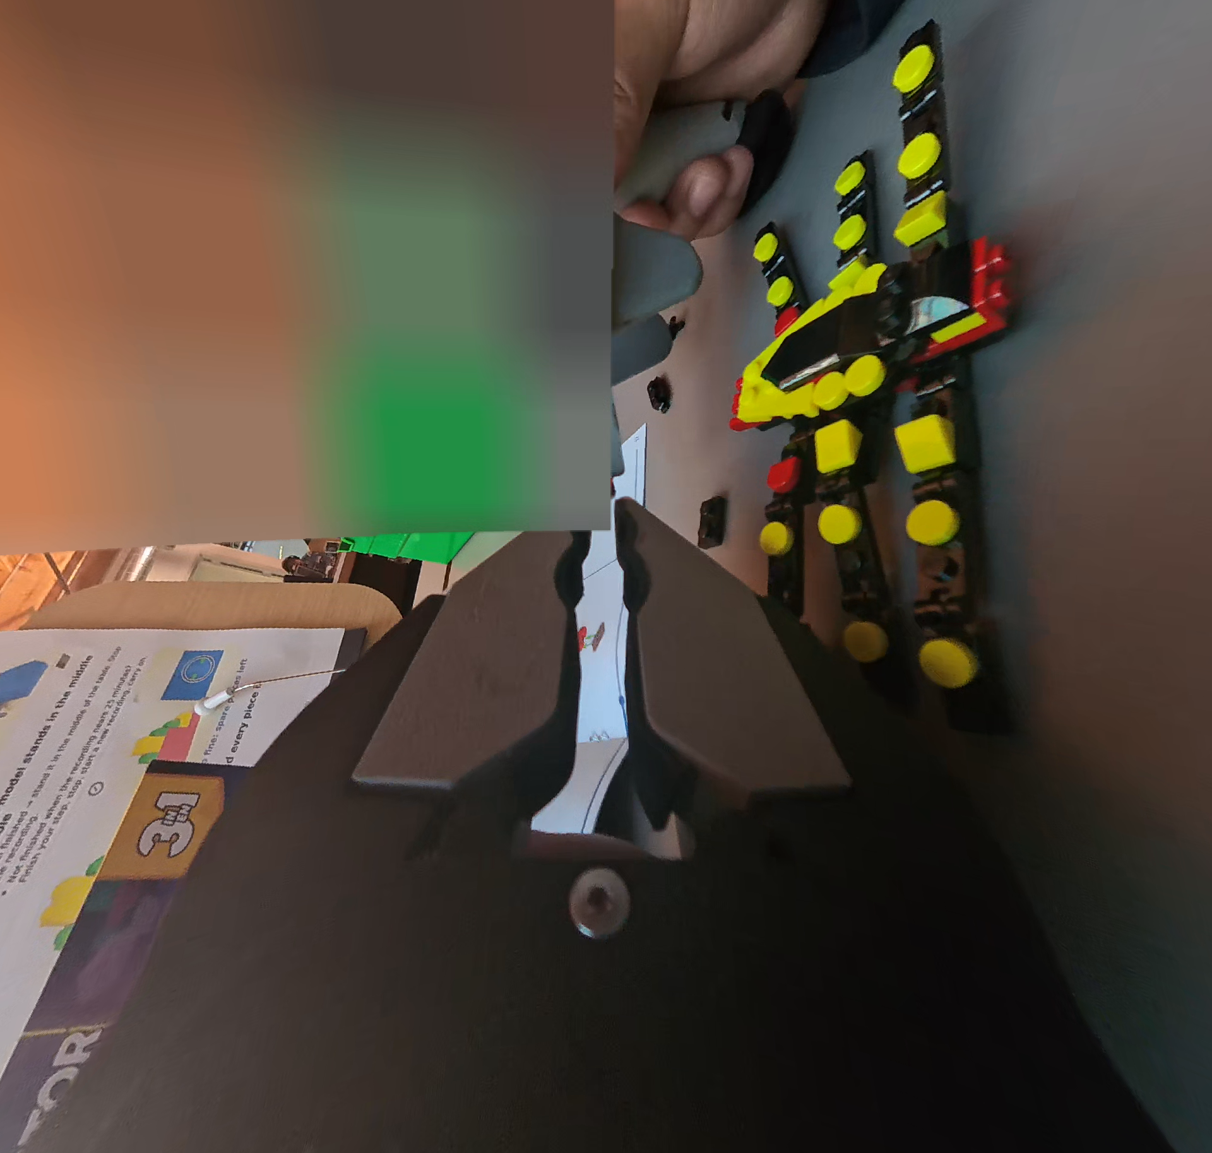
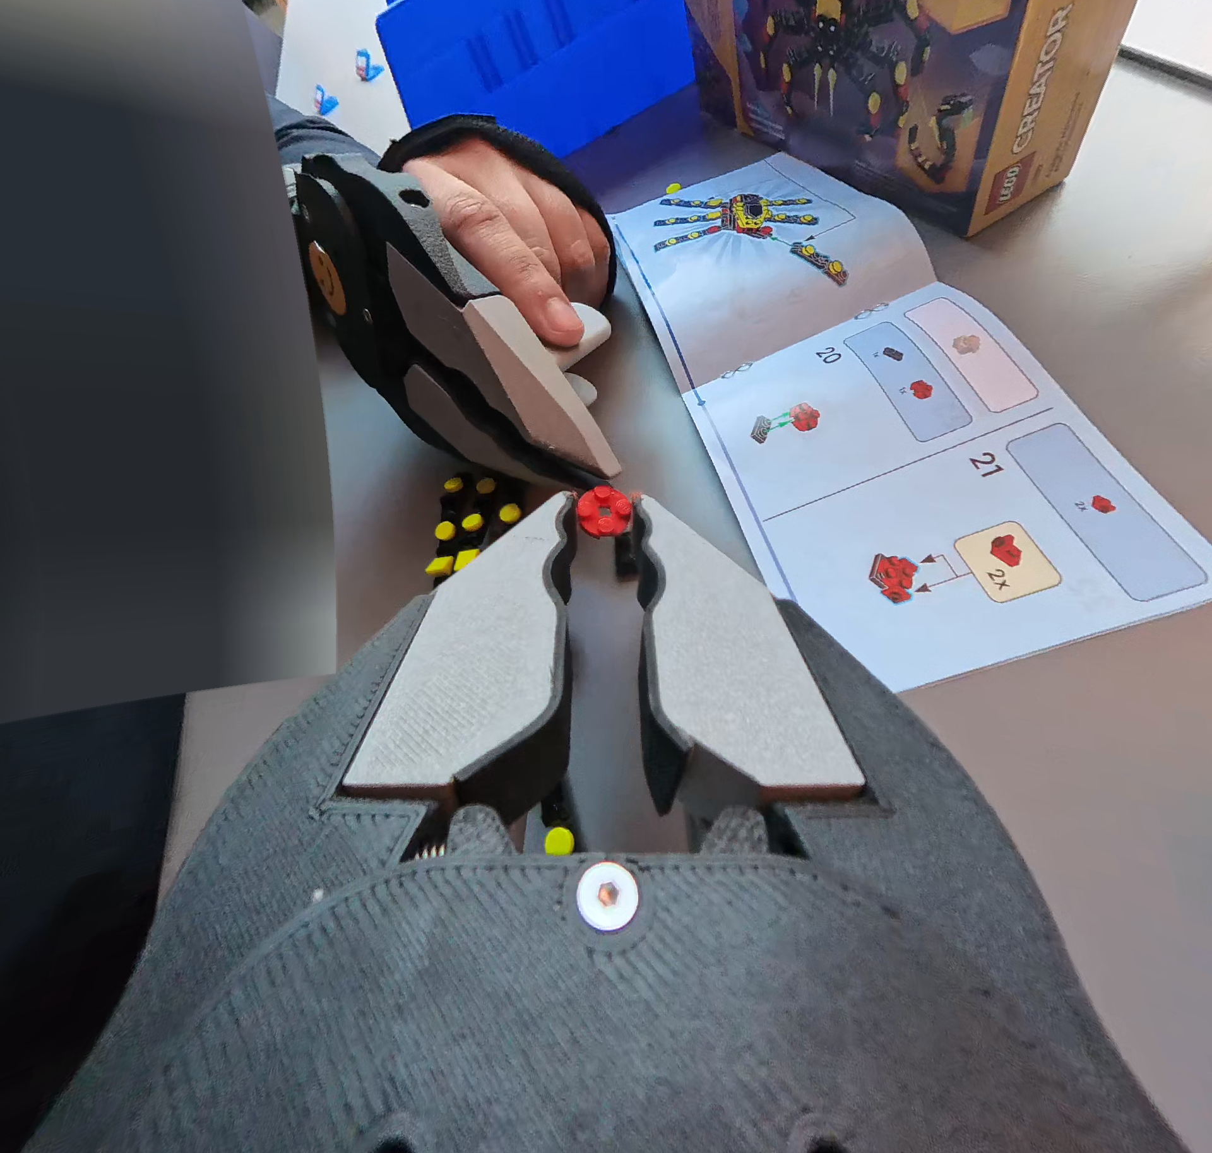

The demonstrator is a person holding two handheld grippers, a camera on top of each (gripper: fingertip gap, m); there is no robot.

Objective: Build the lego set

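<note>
In the right wrist view my right gripper (image 2: 603, 506) is shut on a red round plate (image 2: 604, 510), held at the fingertips. A small black piece (image 2: 626, 557) shows just behind the plate between the fingers; I cannot tell if it is joined to it. The black, yellow and red spider model (image 1: 852, 348) lies flat on the grey table, legs spread; a few legs show in the right view (image 2: 469, 525). My left gripper (image 1: 600, 557) is rolled sideways beside the model, its jaws nearly together with nothing between them. It also shows in the right view (image 2: 610, 466), tip close to the red plate.
The open instruction booklet (image 2: 918, 466) lies right of the grippers, with the set's box (image 2: 918, 72) and a blue stand (image 2: 538, 46) behind it. Small loose black pieces (image 1: 711, 521) lie on the table near the model. A printed sheet (image 1: 131, 728) stands at the left. Both grippers' tips are close together, under 4 cm apart.
</note>
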